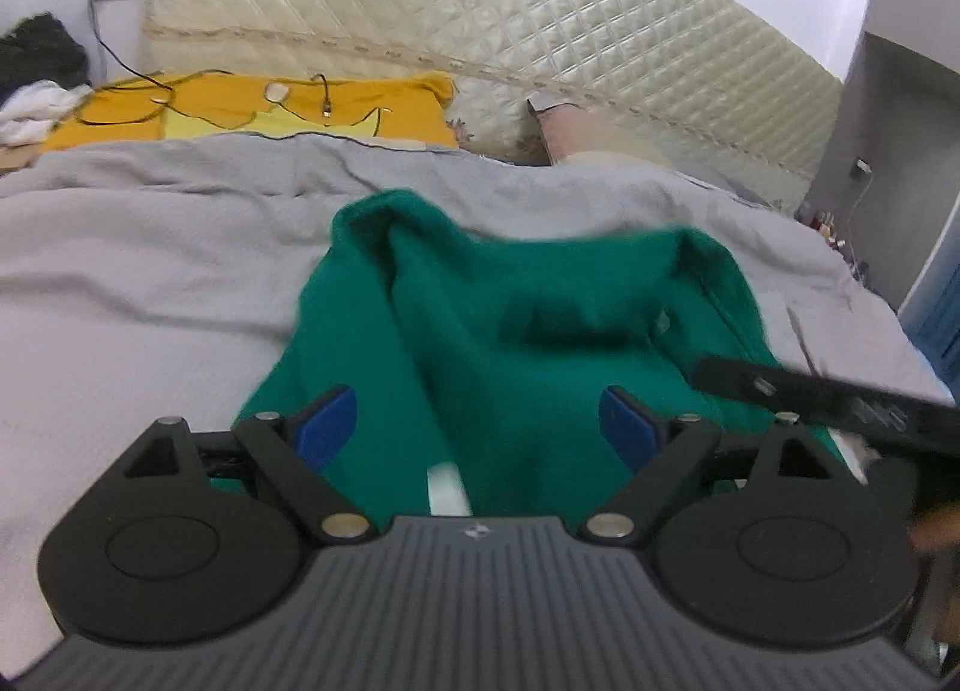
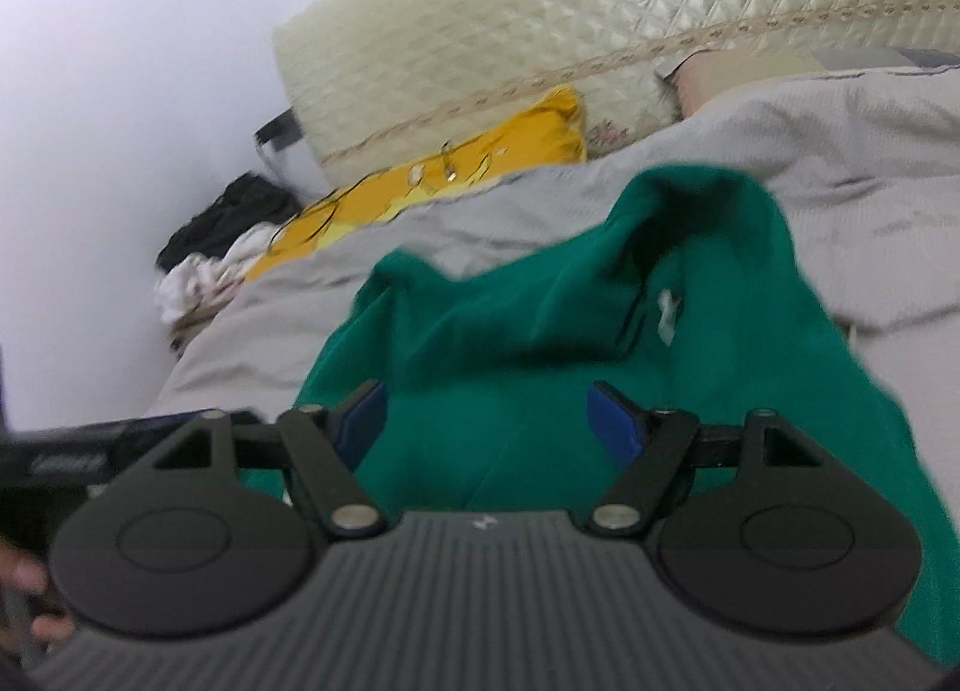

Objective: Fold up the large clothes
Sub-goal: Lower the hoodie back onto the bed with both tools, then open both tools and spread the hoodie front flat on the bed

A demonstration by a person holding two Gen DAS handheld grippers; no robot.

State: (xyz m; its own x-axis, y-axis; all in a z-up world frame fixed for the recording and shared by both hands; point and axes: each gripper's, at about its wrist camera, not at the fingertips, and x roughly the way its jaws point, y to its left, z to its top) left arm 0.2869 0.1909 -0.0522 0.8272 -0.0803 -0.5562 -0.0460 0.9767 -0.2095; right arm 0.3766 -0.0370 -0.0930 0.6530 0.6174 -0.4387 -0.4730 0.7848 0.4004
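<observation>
A green garment (image 1: 510,301) lies bunched and folded over on the grey bedsheet (image 1: 120,283). My left gripper (image 1: 477,421) hovers at its near edge, open, with the blue pads (image 1: 327,421) wide apart and nothing pinched between them. In the right wrist view the same green garment (image 2: 540,301) shows a small white label (image 2: 669,313). My right gripper (image 2: 487,421) is open over the cloth too, its blue pads (image 2: 612,421) clear of it. Each gripper shows as a black bar at the edge of the other's view.
A quilted cream mattress (image 1: 480,12) leans against the wall behind the bed. A yellow cloth (image 1: 240,108) with black cables on it lies at the head end, and a heap of black and white clothes (image 2: 204,247) beside it. Grey sheet surrounds the garment.
</observation>
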